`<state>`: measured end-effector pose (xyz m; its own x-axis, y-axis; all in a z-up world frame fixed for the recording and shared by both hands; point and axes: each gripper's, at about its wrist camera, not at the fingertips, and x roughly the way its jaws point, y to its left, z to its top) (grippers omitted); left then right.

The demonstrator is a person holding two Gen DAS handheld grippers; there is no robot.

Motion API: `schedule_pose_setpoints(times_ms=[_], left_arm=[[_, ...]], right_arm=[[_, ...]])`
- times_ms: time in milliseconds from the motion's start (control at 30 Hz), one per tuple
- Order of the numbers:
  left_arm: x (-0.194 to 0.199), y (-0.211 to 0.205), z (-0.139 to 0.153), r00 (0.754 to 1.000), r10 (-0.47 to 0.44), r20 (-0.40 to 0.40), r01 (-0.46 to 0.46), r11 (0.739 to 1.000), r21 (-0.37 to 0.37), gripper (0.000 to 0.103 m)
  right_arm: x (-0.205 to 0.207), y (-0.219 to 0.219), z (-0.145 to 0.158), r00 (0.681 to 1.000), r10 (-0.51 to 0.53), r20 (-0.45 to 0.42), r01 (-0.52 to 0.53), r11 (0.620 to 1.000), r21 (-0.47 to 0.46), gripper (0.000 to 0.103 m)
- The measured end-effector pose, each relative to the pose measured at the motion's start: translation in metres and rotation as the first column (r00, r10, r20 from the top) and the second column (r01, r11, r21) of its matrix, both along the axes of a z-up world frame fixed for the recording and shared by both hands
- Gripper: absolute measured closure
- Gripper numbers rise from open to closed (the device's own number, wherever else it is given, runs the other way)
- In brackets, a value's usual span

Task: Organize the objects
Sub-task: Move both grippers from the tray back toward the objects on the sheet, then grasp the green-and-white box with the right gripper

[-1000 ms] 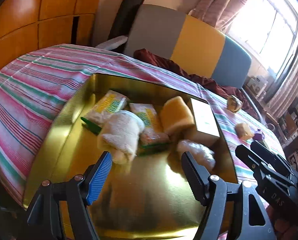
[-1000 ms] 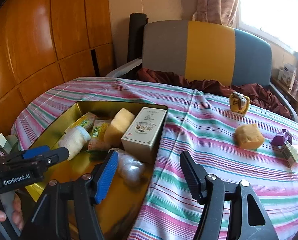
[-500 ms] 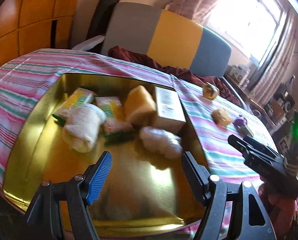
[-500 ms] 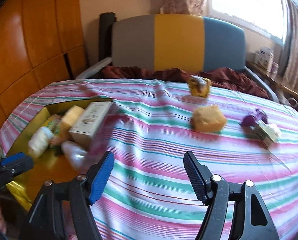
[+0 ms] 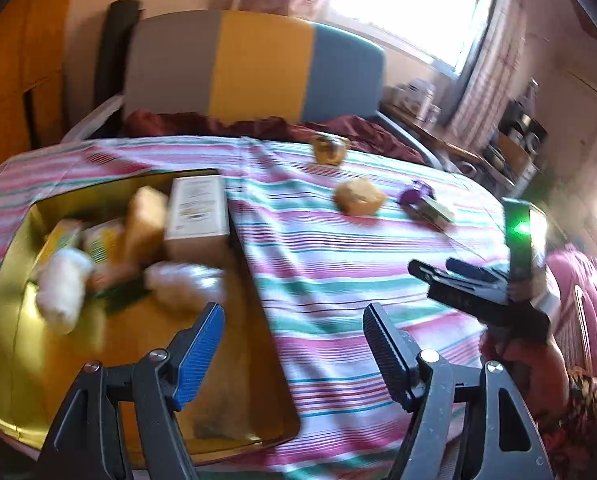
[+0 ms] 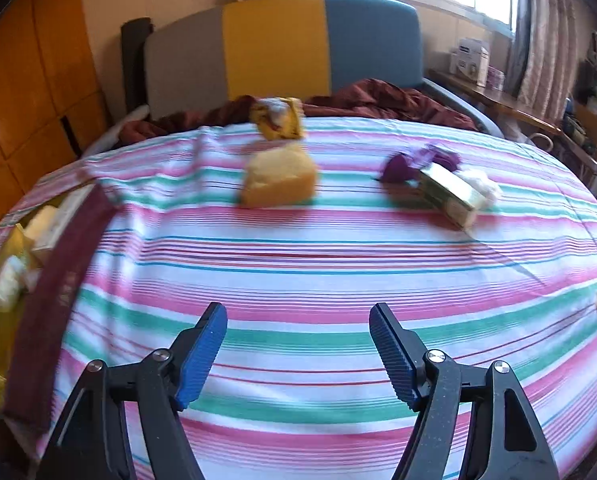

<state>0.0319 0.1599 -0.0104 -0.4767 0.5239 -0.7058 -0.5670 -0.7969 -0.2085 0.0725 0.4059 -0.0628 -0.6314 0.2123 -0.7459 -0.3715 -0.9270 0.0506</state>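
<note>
Scattered across the striped worktop (image 6: 298, 264) are loose things: a yellow sponge (image 6: 279, 178), a crumpled yellow wrapper (image 6: 278, 117) behind it, a purple object (image 6: 402, 166) touching a green-gold packet (image 6: 452, 194). Nothing is seen between the grippers and these. At the left, the gold tray (image 5: 14, 312) is seen holding a white box (image 5: 196, 212), a yellow sponge block, packets, a white roll (image 5: 60, 286) and a clear wrapped item. The left gripper (image 5: 294, 344) is held wide apart and empty above the tray's edge. The right gripper (image 6: 298, 348) is seen with jaws opening, nothing between them.
</note>
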Motion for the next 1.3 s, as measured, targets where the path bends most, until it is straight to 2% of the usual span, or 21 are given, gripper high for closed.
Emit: schedule_pose_setpoints(times_ms=[133, 267, 500, 633, 733, 800, 867, 1000, 1100, 1233, 1300], left_arm=[[0.007, 0.029, 0.001, 0.998, -0.066, 0.005, 0.066, 0.998, -0.01, 0.03], [0.01, 0.047, -0.001, 0.994, -0.106, 0.04, 0.107, 0.994, -0.014, 0.03], [0.017, 0.057, -0.007, 0.992, -0.114, 0.063, 0.117, 0.992, -0.046, 0.03], [0.015, 0.059, -0.011, 0.992, -0.112, 0.065, 0.116, 0.992, -0.058, 0.03], [0.012, 0.061, -0.014, 0.991, -0.105, 0.079, 0.111, 0.992, -0.065, 0.03], [0.012, 0.063, -0.016, 0.992, -0.099, 0.077, 0.105, 0.991, -0.077, 0.03], [0.012, 0.063, -0.017, 0.992, -0.102, 0.08, 0.108, 0.991, -0.074, 0.03], [0.014, 0.065, -0.018, 0.991, -0.107, 0.085, 0.113, 0.99, -0.078, 0.03], [0.017, 0.065, -0.017, 0.991, -0.108, 0.077, 0.115, 0.989, -0.09, 0.03], [0.017, 0.065, -0.016, 0.992, -0.101, 0.07, 0.108, 0.988, -0.106, 0.03], [0.015, 0.066, -0.016, 0.993, -0.092, 0.071, 0.1, 0.988, -0.116, 0.03]], right_arm=[[0.001, 0.047, 0.003, 0.998, -0.068, 0.013, 0.067, 0.997, 0.041, 0.028], [-0.008, 0.101, 0.009, 0.99, -0.141, -0.005, 0.141, 0.99, 0.01, 0.027], [-0.052, 0.163, 0.0, 0.98, -0.196, 0.035, 0.195, 0.981, 0.013, 0.027], [-0.058, 0.162, -0.01, 0.984, -0.171, 0.049, 0.173, 0.984, -0.037, 0.027], [-0.052, 0.14, -0.01, 0.997, -0.071, 0.024, 0.073, 0.993, -0.092, 0.027], [-0.044, 0.127, -0.006, 1.0, -0.012, -0.022, 0.009, 0.99, -0.142, 0.027], [-0.04, 0.123, -0.001, 0.999, -0.015, -0.042, 0.01, 0.991, -0.134, 0.027], [-0.05, 0.131, 0.008, 0.995, -0.084, -0.05, 0.083, 0.996, -0.029, 0.028], [-0.07, 0.147, 0.004, 0.996, -0.088, -0.017, 0.088, 0.996, -0.002, 0.035], [-0.087, 0.162, -0.009, 0.997, -0.065, 0.03, 0.066, 0.997, -0.029, 0.048], [-0.089, 0.166, -0.019, 0.997, -0.058, 0.052, 0.061, 0.997, -0.056, 0.058]])
